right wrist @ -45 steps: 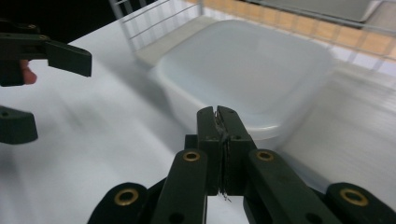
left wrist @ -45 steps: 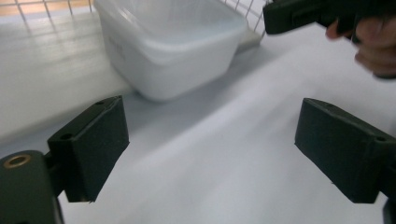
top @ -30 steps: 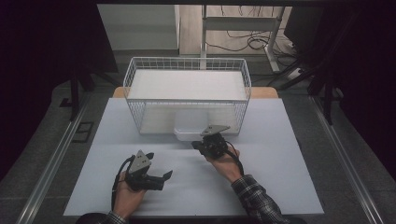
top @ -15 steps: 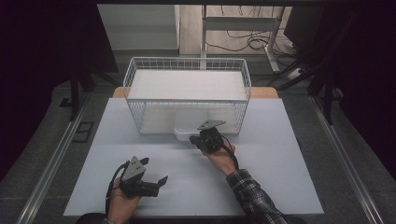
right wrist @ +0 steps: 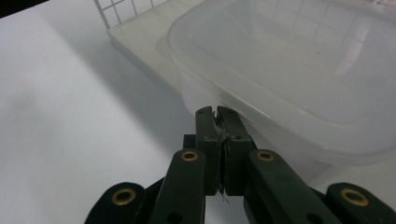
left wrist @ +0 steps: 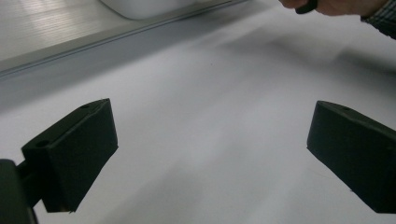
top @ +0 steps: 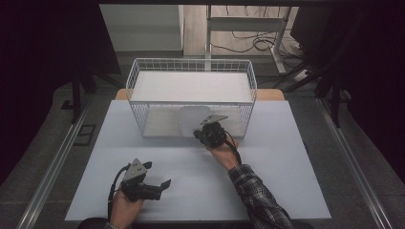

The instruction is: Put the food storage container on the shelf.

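Since a second ago, the right gripper has pushed farther from the person and now sits at the near wall of the white wire basket, while the left gripper has drawn back toward the near left of the white table top and turned so its jaws point to the right.

In the right gripper view the two black jaws are pressed together, tip to tip, right against the rim of a translucent, rounded-corner plastic container. Whether a thin edge of that rim is nipped between them cannot be told; a sliver of something pale shows in the seam. The container lies low and flat with its open side up, on the pale floor of the basket. From above it shows as a whitish rounded shape just inside the basket's near wall, a little right of the basket's middle, touching or all but touching the gripper's tips. Its longer side seems to run near to far, though the wire mesh and the gripper hide part of it.

In the left gripper view the jaws stand wide apart over bare table, with nothing between them. Far off at the top of that view the other hand and a checked sleeve appear, beside the container's rounded underside.
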`<state>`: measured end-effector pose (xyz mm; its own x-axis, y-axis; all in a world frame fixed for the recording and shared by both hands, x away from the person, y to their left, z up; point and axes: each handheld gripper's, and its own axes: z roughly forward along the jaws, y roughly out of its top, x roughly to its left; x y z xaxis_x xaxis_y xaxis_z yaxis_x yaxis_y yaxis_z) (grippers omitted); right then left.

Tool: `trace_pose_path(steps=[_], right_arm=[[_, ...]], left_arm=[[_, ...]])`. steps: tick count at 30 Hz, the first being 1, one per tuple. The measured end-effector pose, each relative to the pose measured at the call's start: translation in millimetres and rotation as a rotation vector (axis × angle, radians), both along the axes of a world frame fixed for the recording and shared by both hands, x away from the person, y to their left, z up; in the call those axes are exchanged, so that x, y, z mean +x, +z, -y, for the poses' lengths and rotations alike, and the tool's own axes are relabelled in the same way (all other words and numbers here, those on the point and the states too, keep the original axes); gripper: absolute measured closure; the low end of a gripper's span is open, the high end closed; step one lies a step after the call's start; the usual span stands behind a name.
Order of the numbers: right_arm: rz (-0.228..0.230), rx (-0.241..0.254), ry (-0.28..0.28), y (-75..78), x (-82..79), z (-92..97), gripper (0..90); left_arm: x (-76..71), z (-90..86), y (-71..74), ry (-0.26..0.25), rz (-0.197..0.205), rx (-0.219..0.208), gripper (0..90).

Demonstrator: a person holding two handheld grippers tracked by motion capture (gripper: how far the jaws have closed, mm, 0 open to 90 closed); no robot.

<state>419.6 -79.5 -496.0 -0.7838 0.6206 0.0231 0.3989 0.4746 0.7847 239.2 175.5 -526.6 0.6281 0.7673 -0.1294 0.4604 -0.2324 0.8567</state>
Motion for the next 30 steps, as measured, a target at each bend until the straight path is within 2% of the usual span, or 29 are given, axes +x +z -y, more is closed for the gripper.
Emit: trace_pose_path(steps=[7, 10, 13, 18, 22, 25, 27, 30], right_arm=[[0.031, -0.025, -0.015, -1.4, 8.7, -5.0, 87.2], [0.038, -0.03, -0.028, -1.9, 13.5, -6.4, 87.1], [0.042, -0.036, -0.041, -1.9, 19.8, -8.1, 87.1], [0.037, -0.034, -0.064, -3.8, 26.8, -9.8, 87.1], [0.036, -0.035, -0.063, -4.5, 25.4, -8.5, 86.2], [0.036, -0.036, -0.049, -3.9, 21.9, -6.0, 85.3], [0.024, -0.016, -0.044, -2.2, 16.9, -4.0, 83.9], [0.028, -0.011, -0.02, 0.7, 9.1, -2.2, 80.2]], left_arm=[[0.3, 1.5, -0.9, 0.008, -0.007, 0.016, 1.5], [0.1, 2.3, -0.4, 0.008, -0.031, 0.021, 1.5], [0.6, 4.1, -2.0, -0.009, -0.049, 0.028, 1.6], [0.6, 7.1, -3.7, -0.029, -0.052, 0.043, 1.1], [1.1, 5.5, -3.6, -0.031, -0.055, 0.023, 1.2], [2.6, 3.8, -5.0, -0.045, -0.077, 0.001, 1.3], [3.2, 5.0, -6.2, -0.054, -0.084, 0.005, 1.3], [2.9, 7.4, -6.4, -0.064, -0.077, 0.022, 1.2]])
